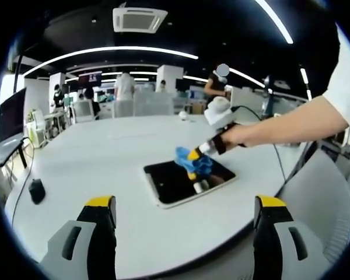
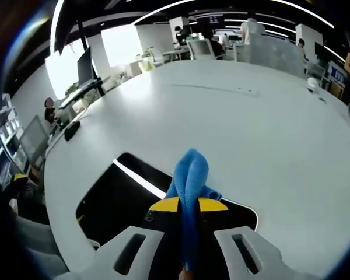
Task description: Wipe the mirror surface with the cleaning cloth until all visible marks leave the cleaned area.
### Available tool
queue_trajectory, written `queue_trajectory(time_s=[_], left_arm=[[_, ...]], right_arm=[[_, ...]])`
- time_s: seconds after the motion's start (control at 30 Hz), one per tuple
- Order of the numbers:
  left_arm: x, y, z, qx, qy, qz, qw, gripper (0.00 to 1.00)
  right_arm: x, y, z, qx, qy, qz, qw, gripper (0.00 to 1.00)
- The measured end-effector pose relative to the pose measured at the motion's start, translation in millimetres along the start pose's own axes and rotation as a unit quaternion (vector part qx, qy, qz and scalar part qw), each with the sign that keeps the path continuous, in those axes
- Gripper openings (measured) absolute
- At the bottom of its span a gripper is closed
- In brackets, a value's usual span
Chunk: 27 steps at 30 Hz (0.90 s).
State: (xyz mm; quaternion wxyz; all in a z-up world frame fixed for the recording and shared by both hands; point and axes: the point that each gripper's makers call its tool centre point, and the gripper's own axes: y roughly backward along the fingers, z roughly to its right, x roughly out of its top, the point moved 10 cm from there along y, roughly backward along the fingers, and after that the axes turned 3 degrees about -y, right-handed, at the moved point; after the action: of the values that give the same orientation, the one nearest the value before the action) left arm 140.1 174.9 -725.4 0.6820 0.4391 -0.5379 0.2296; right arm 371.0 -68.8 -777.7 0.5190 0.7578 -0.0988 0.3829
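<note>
A flat rectangular mirror [image 1: 186,181] with a pale rim lies on the white table [image 1: 105,151]; its glass looks dark. My right gripper [image 1: 196,155] comes in from the right in the left gripper view, shut on a blue cleaning cloth [image 1: 192,162] that rests on the mirror's far half. In the right gripper view the cloth [image 2: 189,181] stands pinched between the yellow-tipped jaws of my right gripper [image 2: 188,205], above the dark mirror [image 2: 119,201]. My left gripper [image 1: 186,210] hangs open near the table's front edge, short of the mirror, with nothing between its jaws.
A black computer mouse [image 1: 37,190] lies at the table's left edge. A small white object [image 1: 183,115] sits at the far side. A grey chair [image 1: 326,198] stands at the right. People, desks and monitors fill the room behind.
</note>
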Motion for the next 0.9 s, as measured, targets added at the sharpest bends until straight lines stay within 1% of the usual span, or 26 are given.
queue_trajectory(time_s=[0.23,0.6,0.9], left_arm=[[0.2,-0.4,0.2,-0.003,0.000,-0.001,1.0000,0.99],[0.2,-0.5,0.2,-0.003,0.002,0.000,1.0000,0.99],[0.2,-0.7,0.2,-0.004,0.003,0.000,1.0000,0.99]], right_arm=[[2.7,-5.7,-0.6,0.004,-0.005,0.002,1.0000,0.05],[7.8,-13.4,-16.6,0.021,0.006,0.000,0.9998,0.05],[10.7,-17.6,-22.2,0.029,0.000,-0.003,0.9996,0.05]])
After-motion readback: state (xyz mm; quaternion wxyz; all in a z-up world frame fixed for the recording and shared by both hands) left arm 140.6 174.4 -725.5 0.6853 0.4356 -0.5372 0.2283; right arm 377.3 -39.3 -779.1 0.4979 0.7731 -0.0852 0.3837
